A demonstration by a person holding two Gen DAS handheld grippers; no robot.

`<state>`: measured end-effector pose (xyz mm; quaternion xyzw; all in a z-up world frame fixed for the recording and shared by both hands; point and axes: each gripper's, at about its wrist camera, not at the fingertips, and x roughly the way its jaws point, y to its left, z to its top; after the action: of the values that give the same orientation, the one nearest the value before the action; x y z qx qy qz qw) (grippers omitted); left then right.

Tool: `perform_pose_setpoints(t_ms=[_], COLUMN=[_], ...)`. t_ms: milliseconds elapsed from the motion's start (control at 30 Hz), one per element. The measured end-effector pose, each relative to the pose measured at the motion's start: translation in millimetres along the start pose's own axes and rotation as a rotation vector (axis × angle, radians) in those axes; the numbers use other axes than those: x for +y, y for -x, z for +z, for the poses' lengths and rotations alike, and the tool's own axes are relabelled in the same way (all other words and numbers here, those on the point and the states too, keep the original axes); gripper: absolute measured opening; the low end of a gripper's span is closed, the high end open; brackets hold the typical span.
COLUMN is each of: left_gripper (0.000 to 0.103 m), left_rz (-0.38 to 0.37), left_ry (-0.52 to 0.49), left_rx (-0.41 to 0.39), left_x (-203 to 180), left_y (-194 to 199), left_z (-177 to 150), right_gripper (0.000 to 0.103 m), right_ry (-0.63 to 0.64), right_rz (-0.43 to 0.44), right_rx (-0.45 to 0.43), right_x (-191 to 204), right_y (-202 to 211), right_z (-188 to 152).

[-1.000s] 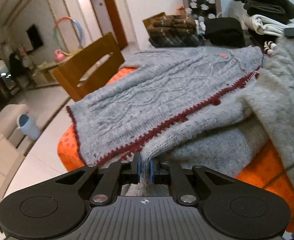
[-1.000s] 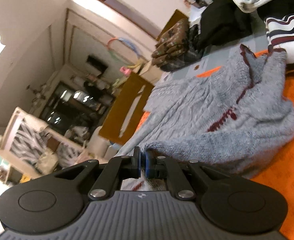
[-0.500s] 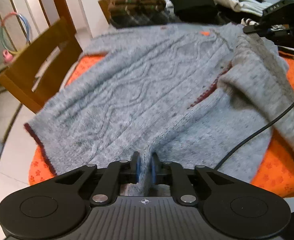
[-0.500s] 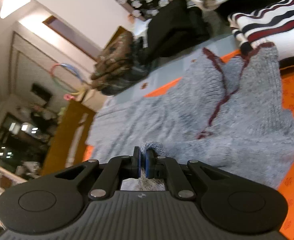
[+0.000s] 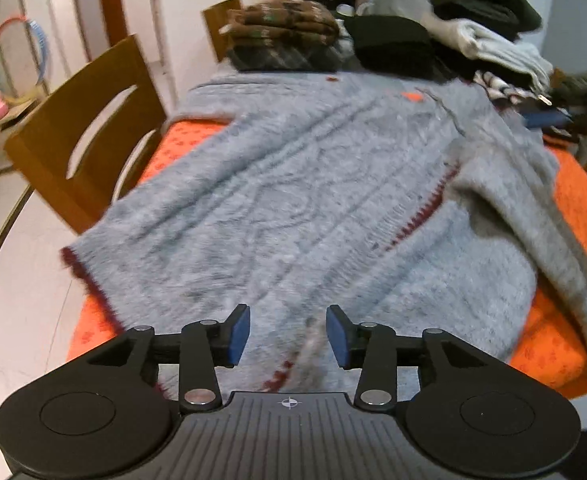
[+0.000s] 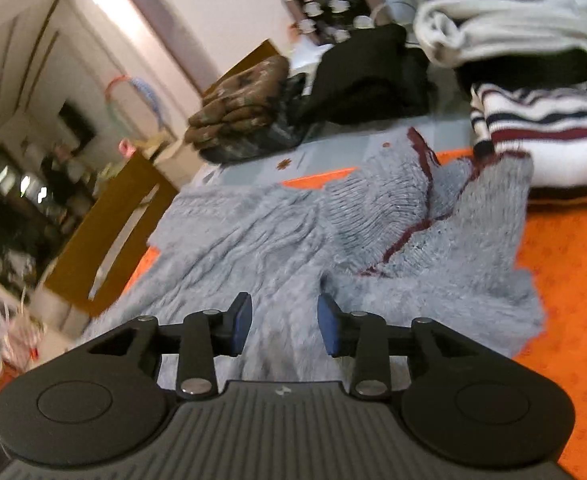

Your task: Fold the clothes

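Note:
A grey cable-knit cardigan with dark red trim lies spread over the orange cloth on the table, one front panel folded across the body. My left gripper hovers over its near hem; its jaws are opening and the blue pads stand apart from the knit. The same cardigan fills the right wrist view, its red-edged neckline bunched at the far right. My right gripper is just above the wool, jaws opening, with loose fabric lying below the gap and nothing pinched.
A wooden chair stands at the table's left side. Folded clothes are stacked along the far edge: a brown patterned pile, black garments, white knits and a striped sweater. Bare orange cloth shows at the right.
Both grippers were shut on the cardigan's edge and have let it go; the jaws now stand apart. The carried panel now lies flat across the body.

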<state>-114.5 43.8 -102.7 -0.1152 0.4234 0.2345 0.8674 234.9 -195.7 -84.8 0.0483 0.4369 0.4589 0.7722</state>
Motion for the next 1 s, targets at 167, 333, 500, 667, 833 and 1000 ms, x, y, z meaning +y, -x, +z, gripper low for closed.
perform_pose_setpoints(t_ms=[167, 333, 500, 667, 833, 1000], left_gripper=[0.054, 0.059, 0.06, 0.061, 0.061, 0.061], left_rz=[0.054, 0.111, 0.096, 0.081, 0.078, 0.066], left_ry=[0.069, 0.105, 0.136, 0.132, 0.134, 0.105], left_rx=[-0.028, -0.035, -0.044, -0.036, -0.011, 0.031], left_x=[24, 50, 82, 106, 125, 138], left_y=[16, 20, 4, -19, -42, -72], left_z=[7, 20, 39, 59, 79, 98], right_gripper=[0.042, 0.042, 0.042, 0.042, 0.043, 0.044], right_ry=[0.101, 0.198, 0.304, 0.338, 0.352, 0.415], right_rz=[0.005, 0.038, 0.065, 0.085, 0.105, 0.133], right_rx=[0.033, 0.072, 0.114, 0.144, 0.202, 0.285], right_x=[14, 28, 47, 61, 74, 82], right_y=[22, 27, 3, -44, -109, -180], right_z=[8, 32, 73, 121, 154, 173])
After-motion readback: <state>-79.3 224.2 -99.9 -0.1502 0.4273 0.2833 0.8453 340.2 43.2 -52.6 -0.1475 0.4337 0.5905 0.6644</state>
